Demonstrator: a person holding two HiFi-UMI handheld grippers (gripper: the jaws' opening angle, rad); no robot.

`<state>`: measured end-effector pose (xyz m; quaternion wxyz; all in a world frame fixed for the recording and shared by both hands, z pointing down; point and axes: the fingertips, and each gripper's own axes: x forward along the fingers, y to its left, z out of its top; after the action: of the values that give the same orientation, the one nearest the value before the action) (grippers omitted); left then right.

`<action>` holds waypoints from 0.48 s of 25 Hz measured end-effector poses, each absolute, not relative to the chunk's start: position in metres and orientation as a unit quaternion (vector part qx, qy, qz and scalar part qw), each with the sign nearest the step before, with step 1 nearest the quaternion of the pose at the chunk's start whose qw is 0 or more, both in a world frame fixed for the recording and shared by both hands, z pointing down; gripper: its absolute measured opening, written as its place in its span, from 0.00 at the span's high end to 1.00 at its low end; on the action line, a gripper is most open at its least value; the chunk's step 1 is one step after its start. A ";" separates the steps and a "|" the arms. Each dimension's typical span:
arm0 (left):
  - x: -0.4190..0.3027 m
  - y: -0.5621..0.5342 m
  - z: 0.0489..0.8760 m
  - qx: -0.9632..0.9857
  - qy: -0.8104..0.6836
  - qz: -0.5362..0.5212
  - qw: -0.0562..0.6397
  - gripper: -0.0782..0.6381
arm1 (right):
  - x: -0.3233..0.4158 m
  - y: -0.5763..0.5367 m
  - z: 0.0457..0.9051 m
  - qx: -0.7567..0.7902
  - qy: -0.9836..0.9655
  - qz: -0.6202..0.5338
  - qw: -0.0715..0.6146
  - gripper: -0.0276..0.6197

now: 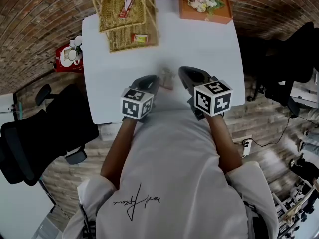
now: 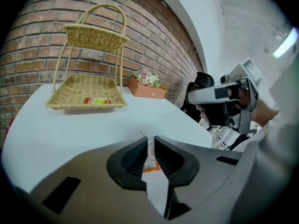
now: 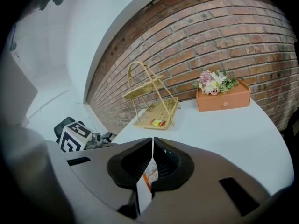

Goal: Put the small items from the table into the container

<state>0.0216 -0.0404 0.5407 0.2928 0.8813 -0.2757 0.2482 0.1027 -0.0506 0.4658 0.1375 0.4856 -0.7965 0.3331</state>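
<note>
**One sachet pinched from both sides, well short of the basket**

A small white-and-orange sachet [image 1: 167, 78] is seen at the near part of the white desk [image 1: 204, 49], between the tips of the two grippers. In the left gripper view the sachet [image 2: 150, 153] stands edge-on in the narrow slot between the fingers of the left gripper [image 2: 149, 137]. The pads are drawn in against its two faces, and its top edge sticks out just past the fingertips. In the right gripper view the fingers of the right gripper [image 3: 153, 141] are closed flat on the sachet [image 3: 148, 169], which hangs down and back from the pinch toward the camera. Whether the sachet touches the desk cannot be told.

The two-tier wicker basket [image 1: 124, 21] is set at the far left of the desk, well apart from both grippers. One packet [image 1: 140, 38] is lying in its lower tray and another packet [image 1: 127, 6] in its upper tray. An orange flower box [image 1: 205, 8] is placed at the far right, against the brick wall.
</note>
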 end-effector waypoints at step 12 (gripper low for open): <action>0.028 -0.042 0.563 0.874 -0.249 0.274 0.316 0.77 | 0.104 -0.049 0.475 0.484 -0.790 0.349 0.139 0.92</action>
<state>0.0283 -0.0424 0.5631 0.3157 0.8735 -0.2490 0.2743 0.1039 -0.0493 0.4748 0.1392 0.4844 -0.7902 0.3487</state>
